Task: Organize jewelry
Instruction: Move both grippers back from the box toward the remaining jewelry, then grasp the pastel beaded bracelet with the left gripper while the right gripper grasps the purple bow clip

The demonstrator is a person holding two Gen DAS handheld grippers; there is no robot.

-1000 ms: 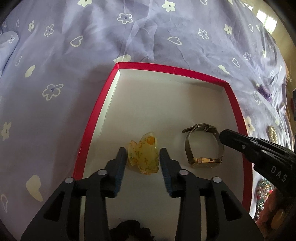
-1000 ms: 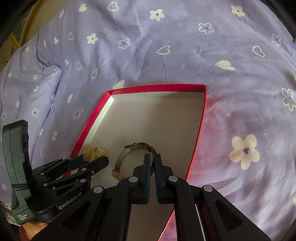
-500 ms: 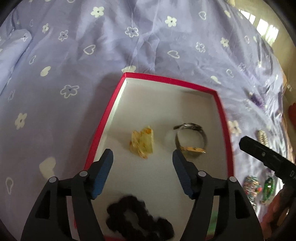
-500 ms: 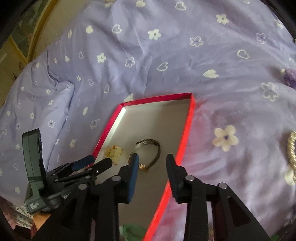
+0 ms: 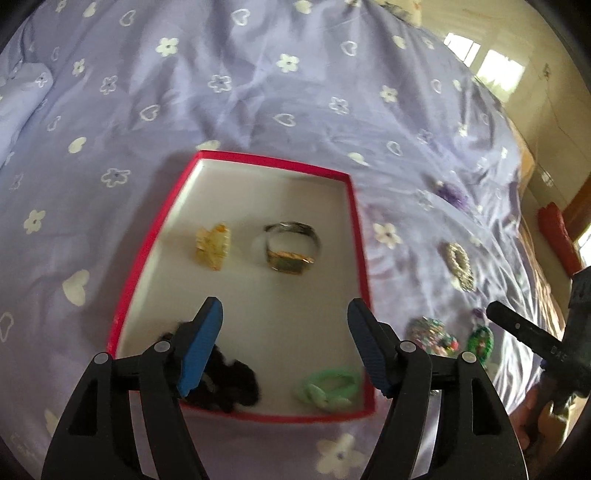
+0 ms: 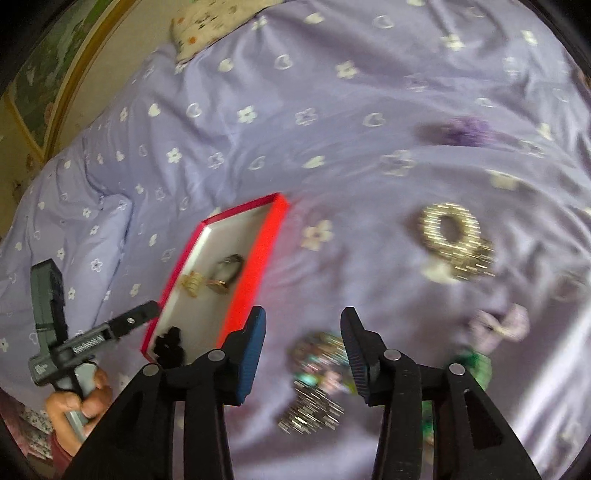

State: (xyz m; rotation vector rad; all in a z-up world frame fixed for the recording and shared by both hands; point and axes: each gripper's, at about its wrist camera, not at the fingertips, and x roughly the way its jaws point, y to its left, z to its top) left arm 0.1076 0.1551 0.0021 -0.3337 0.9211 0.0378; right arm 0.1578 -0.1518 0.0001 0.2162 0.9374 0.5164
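Note:
A red box (image 5: 173,218) with a white inside lies on the lilac bedspread. It holds a yellow hair clip (image 5: 212,245), a gold watch (image 5: 291,251), a black scrunchie (image 5: 229,384) and a green hair tie (image 5: 330,386). My left gripper (image 5: 284,343) hovers over the box's near half, its jaws opening with nothing between them. My right gripper (image 6: 303,354) is off the box's right side, above a blurred multicoloured beaded piece (image 6: 317,358). Its jaws are opening too and hold nothing.
Loose pieces lie on the bedspread right of the box: a gold pearl scrunchie (image 6: 450,232), a purple scrunchie (image 6: 469,134), a lilac bow (image 6: 498,328), a green piece (image 6: 476,365) and a silver clip (image 6: 310,413). A pillow (image 6: 207,22) lies far back.
Both grippers opened and drew back and up from the box. The yellow clip and the watch stayed lying inside. My right gripper swung right, over the loose pieces on the bedspread.

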